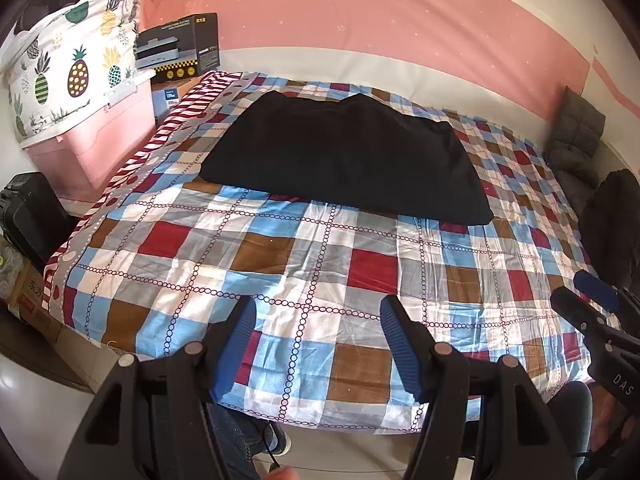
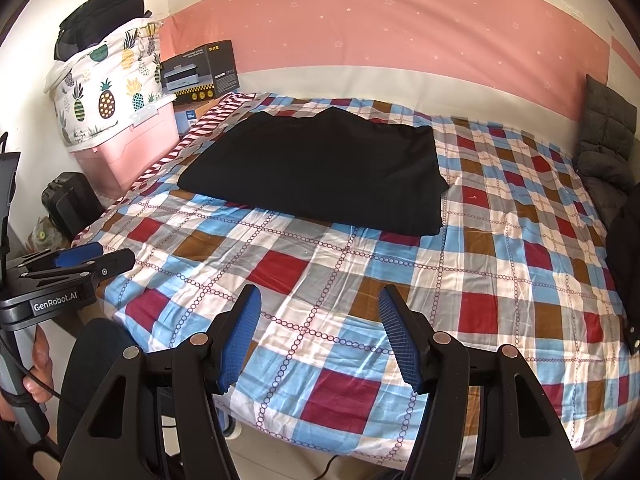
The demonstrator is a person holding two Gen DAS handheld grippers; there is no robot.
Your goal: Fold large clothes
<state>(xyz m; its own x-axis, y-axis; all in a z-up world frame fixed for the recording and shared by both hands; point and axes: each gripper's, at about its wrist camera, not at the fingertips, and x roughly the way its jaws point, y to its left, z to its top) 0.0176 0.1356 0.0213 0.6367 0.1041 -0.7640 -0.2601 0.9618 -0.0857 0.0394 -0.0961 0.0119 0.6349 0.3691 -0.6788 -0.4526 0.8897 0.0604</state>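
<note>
Looking across a wide bed under a checked cotton quilt of red, blue, brown, grey and white squares (image 1: 320,264), filling most of both views. Lying flat on the far-left half of that quilt, a large black fabric garment (image 1: 344,152) (image 2: 320,168), looking already folded into a rough rectangle, its near edge well apart from both tools.

Hovering over the near edge of the bed: left gripper with black arms and blue ribbed pads (image 1: 318,340), jaws spread, nothing between them. Same for the right gripper of matching build (image 2: 320,336), spread and empty.

Judging the step as reaching toward the garment. Doing it well likely meaning taking two corners of one edge at once, pinching all layers together, lifting low and carrying the edge over evenly to avoid dragging the quilt.

Sitting far left, a pink plastic storage bin (image 2: 132,140) topped by a white pineapple-print bag (image 2: 108,88). Beside it, a dark printed cardboard box (image 2: 204,72), its lettering too small to make out.

Reading "GenRobot.AI" on the left tool's body in the right view, and "DAS" on the right tool in the left view.
</note>
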